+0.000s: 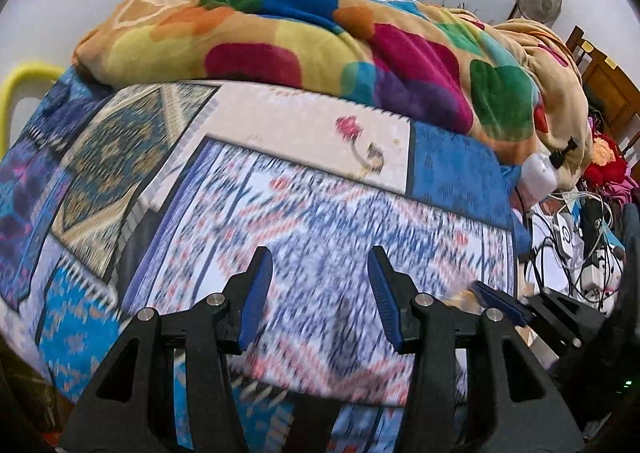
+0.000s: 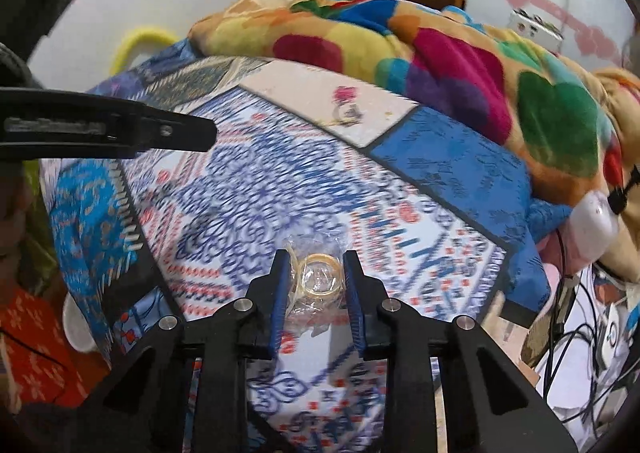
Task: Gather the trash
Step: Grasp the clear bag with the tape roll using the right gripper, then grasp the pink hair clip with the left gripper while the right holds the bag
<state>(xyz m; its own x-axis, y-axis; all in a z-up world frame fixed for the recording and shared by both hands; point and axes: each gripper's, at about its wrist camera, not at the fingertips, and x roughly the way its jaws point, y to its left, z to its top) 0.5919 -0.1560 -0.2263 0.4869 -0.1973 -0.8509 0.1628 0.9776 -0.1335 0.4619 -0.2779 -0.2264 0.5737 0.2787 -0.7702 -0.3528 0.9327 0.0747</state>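
Plastic wrapper [image 2: 316, 277] (right view only) sits between parted right fingers [image 2: 280, 285]; left fingers [image 1: 256, 293] parted.

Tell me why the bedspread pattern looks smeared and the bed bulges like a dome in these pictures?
Left wrist view: the patterned bedspread is streaked by motion blur, while the left gripper stays sharp. Right wrist view: the same smearing, though the clear plastic wrapper between the right gripper fingers reads fairly clearly. Both views: the fisheye lens bows the bed and darkens the corners.
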